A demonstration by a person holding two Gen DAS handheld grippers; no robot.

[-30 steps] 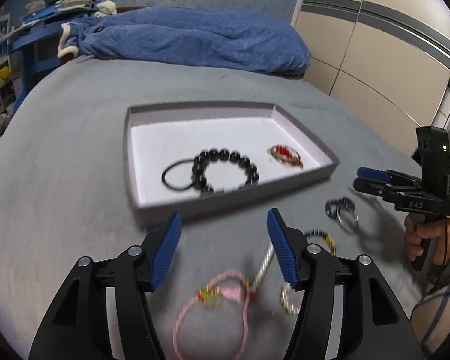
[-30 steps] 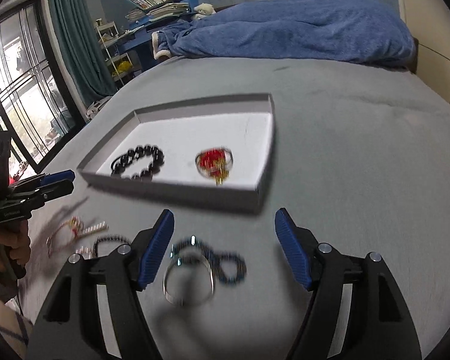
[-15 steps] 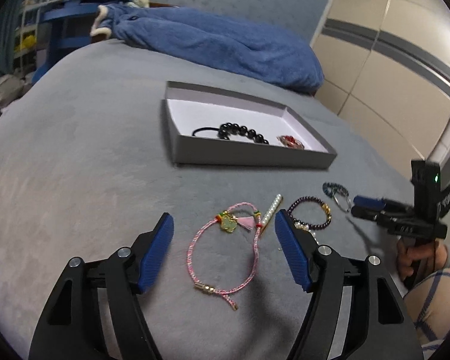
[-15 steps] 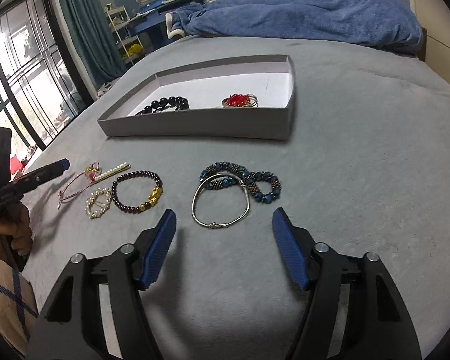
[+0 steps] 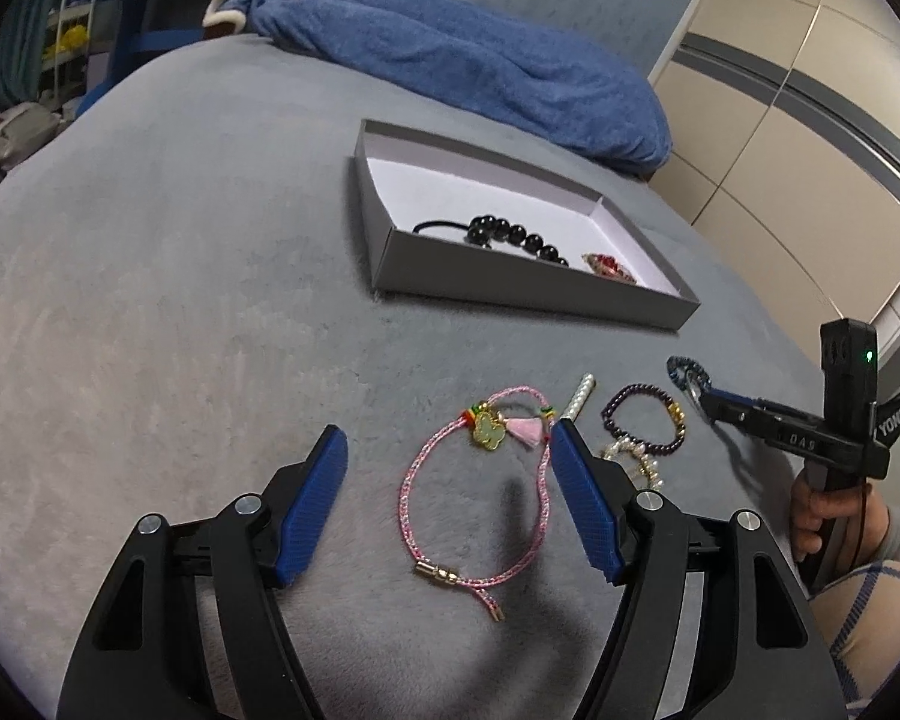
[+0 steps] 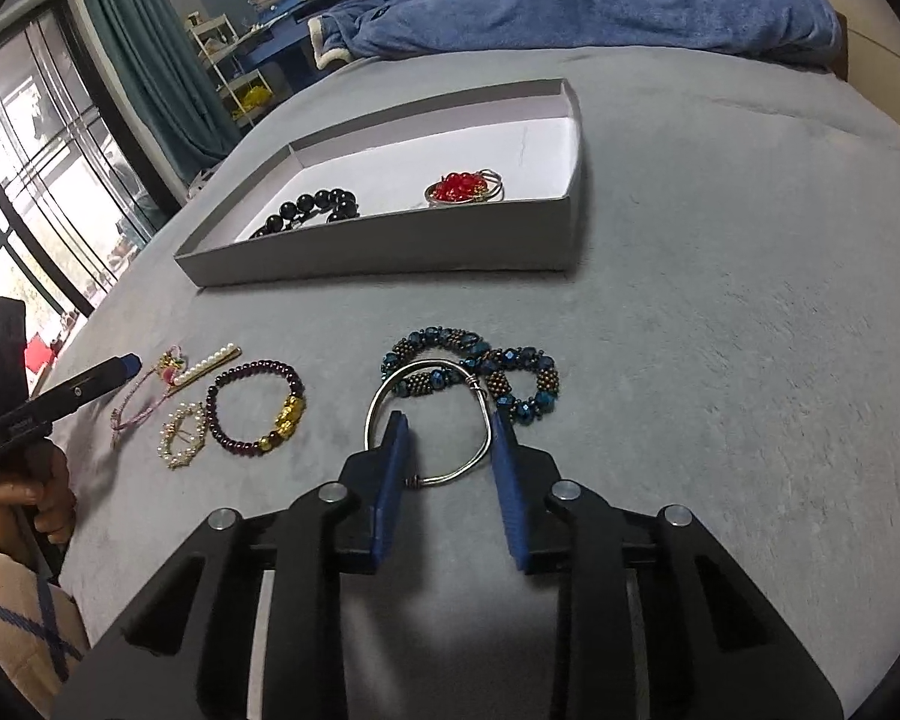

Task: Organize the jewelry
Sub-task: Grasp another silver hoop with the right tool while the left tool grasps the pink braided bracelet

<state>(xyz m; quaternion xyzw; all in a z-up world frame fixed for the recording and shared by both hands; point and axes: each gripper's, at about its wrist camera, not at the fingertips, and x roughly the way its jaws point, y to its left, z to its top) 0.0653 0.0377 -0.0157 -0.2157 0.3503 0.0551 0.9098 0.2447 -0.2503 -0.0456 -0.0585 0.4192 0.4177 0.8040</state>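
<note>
On the grey bed, my left gripper [image 5: 448,438] stands open over a pink cord bracelet [image 5: 489,433] with a green charm and tassel. To its right lie a pearl clip [image 5: 579,399] and a dark purple bead bracelet [image 5: 615,408]. My right gripper [image 6: 449,420] is low over a silver bangle [image 6: 371,414]. Its jaws are closing with the bangle's near end between them, and I see no pad pressing on it. A blue bead bracelet [image 6: 510,360] lies just beyond. The grey box [image 6: 390,252] holds a black bead bracelet [image 6: 318,207] and a red bead piece [image 6: 459,187].
A blue blanket [image 5: 480,60] is heaped at the bed's far end. Wardrobe doors [image 5: 810,120] stand on the right, a window [image 6: 30,150] and shelves on the left. A small pearl piece [image 6: 183,435] lies by the purple bracelet. A person's hand [image 5: 810,498] grips the right handle.
My right gripper has sunk toward the silver bangle and its jaws have narrowed around it. My left gripper has drawn back from the box to the pink bracelet and rolled a little.
</note>
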